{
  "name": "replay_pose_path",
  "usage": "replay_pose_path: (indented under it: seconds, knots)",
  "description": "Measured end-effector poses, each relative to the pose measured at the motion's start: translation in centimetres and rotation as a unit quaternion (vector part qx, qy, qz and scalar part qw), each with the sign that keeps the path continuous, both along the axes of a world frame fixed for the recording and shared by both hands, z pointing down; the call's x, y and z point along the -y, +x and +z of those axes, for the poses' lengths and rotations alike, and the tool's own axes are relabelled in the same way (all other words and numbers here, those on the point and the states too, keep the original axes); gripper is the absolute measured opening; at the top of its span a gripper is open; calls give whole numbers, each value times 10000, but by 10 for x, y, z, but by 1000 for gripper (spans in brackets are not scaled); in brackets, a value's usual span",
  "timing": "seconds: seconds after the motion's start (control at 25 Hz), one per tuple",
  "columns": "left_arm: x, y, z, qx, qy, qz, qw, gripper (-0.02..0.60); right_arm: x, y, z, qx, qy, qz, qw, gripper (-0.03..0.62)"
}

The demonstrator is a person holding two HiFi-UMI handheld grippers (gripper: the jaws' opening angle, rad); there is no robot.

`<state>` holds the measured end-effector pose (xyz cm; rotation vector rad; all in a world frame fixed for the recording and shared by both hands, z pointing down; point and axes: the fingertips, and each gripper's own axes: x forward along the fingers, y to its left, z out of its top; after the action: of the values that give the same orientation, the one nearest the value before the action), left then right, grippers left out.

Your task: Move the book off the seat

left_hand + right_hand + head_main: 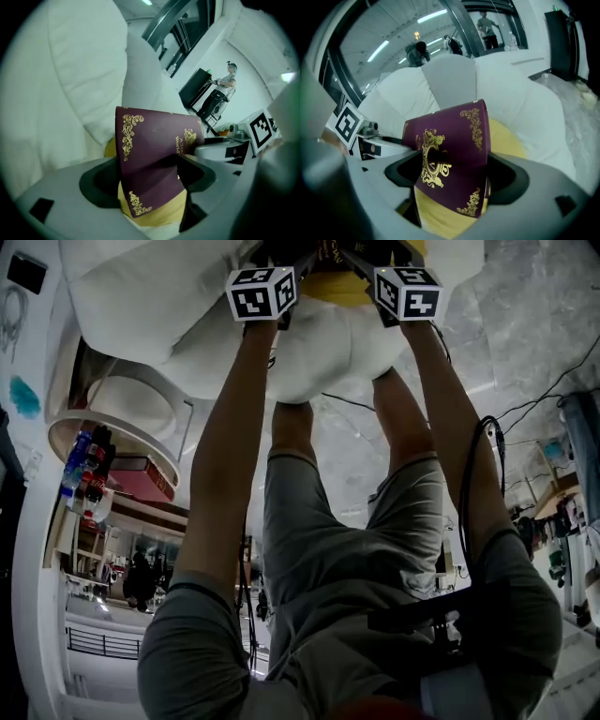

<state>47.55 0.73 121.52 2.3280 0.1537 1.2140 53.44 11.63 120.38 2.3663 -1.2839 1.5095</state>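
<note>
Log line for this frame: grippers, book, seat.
left gripper: shut on book | right gripper: shut on book | book: tilted, over yellow cushion | seat: white, padded

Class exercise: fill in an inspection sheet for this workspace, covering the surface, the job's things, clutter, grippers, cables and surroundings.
Surface: white padded seat with a round yellow cushion on it.
Job's things: maroon hardcover book with gold ornament, its cover bowed, over the cushion; whether it touches the cushion cannot be told.
Clutter: nothing seen.
Grippers: left gripper and right gripper are each closed on the book, jaws wide.
Cables: black cable along the person's right arm; thin cables on the marbled floor.
Surroundings: round white shelf unit holding bottles; a distant person.
</note>
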Motion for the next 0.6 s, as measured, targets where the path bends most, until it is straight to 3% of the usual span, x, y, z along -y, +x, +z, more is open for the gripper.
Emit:
replay_pose_path:
  seconds: [0.2, 0.4, 0.48, 0.6]
  knots:
    - [0, 23, -107, -630, 226, -285, 9973, 359, 7, 35, -117, -846, 194, 140, 9961, 407]
    - [15, 58, -261, -1387, 495, -543, 9876, 360, 23, 72, -278, -1706, 569, 193, 9835, 407]
    - [19, 68, -334, -1706, 723, -467, 9816, 359, 23, 78, -350, -1948, 790, 279, 9773, 407]
    - [23, 84, -453, -2301, 1147, -294, 9659, 360, 22, 89, -466, -2436, 1216, 495, 9609, 407]
